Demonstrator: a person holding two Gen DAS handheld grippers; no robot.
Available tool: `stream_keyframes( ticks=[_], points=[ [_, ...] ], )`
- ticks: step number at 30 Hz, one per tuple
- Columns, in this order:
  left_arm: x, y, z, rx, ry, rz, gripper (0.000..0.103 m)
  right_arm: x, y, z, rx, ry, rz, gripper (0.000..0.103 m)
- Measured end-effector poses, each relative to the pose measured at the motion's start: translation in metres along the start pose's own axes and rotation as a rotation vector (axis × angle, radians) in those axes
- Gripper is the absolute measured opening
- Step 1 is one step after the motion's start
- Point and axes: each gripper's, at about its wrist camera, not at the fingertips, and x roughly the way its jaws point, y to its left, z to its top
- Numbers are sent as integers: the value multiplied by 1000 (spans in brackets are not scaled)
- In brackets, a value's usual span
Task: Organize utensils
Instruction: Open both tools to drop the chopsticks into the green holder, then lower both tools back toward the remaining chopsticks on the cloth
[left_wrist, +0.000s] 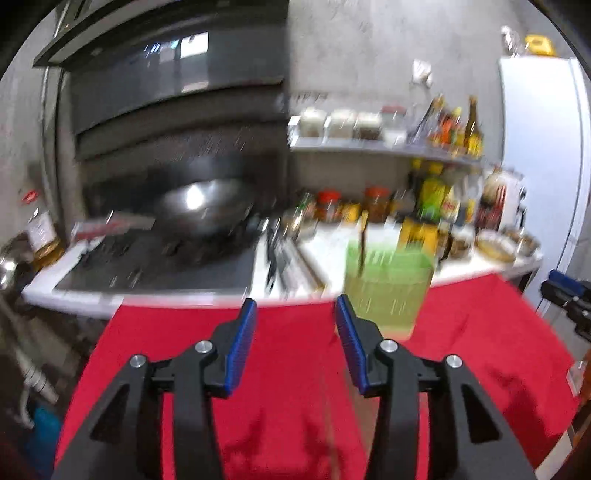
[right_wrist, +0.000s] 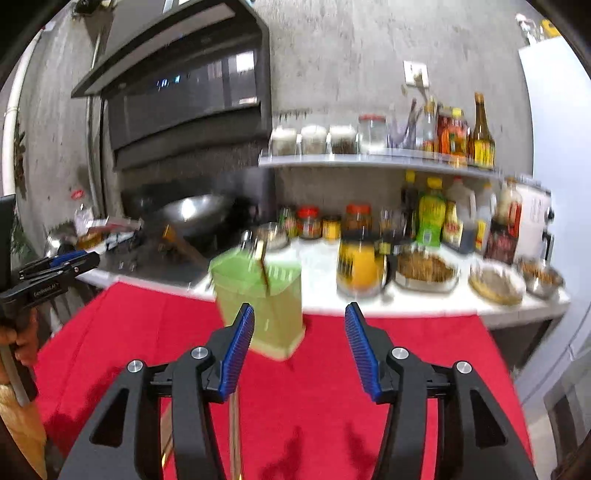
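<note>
A green translucent utensil holder (left_wrist: 384, 288) stands on the red cloth (left_wrist: 288, 369) near its far edge, with a dark-handled utensil (left_wrist: 363, 243) upright in it. It also shows in the right wrist view (right_wrist: 262, 306), with the utensil (right_wrist: 263, 266). My left gripper (left_wrist: 295, 314) is open and empty, just left of and nearer than the holder. My right gripper (right_wrist: 300, 317) is open and empty, just right of the holder. Loose chopsticks (right_wrist: 233, 424) lie on the cloth (right_wrist: 314, 387) under the right gripper's left finger. Both views are motion-blurred.
Behind the cloth runs a white counter (right_wrist: 325, 291) with a wok (left_wrist: 207, 206) on a stove, jars, sauce bottles (right_wrist: 430, 218), a yellow pitcher (right_wrist: 360, 266) and food bowls (right_wrist: 424, 271). A shelf (right_wrist: 369, 158) holds jars. A white fridge (left_wrist: 546, 177) stands right.
</note>
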Motion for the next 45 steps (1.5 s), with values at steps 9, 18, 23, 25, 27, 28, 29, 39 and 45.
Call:
stream_keyframes(
  ticks=[9, 18, 23, 25, 27, 28, 29, 39, 45],
  points=[
    [9, 13, -110, -61, 220, -49, 43, 1, 22, -89, -16, 162, 5, 53],
    [15, 16, -134, -63, 264, -35, 43, 28, 35, -110, -44, 261, 59, 49],
    [25, 14, -134, -64, 274, -51, 43, 57, 40, -110, -52, 338, 125, 14],
    [30, 14, -134, -65, 281, -49, 43, 67, 43, -109, -54, 358, 147, 12],
    [33, 16, -133, -68, 285, -50, 43, 76, 45, -108, -56, 384, 159, 12],
    [35, 16, -133, -70, 286, -50, 43, 81, 47, -108, -59, 395, 165, 12],
    [36, 17, -133, -72, 287, -50, 43, 85, 49, -107, -65, 404, 168, 12],
    [43, 19, -132, -77, 298, -57, 43, 104, 56, -108, -95, 457, 150, 12],
    [41, 18, -131, -77, 296, -59, 43, 112, 56, -107, -93, 468, 132, 7]
  ],
)
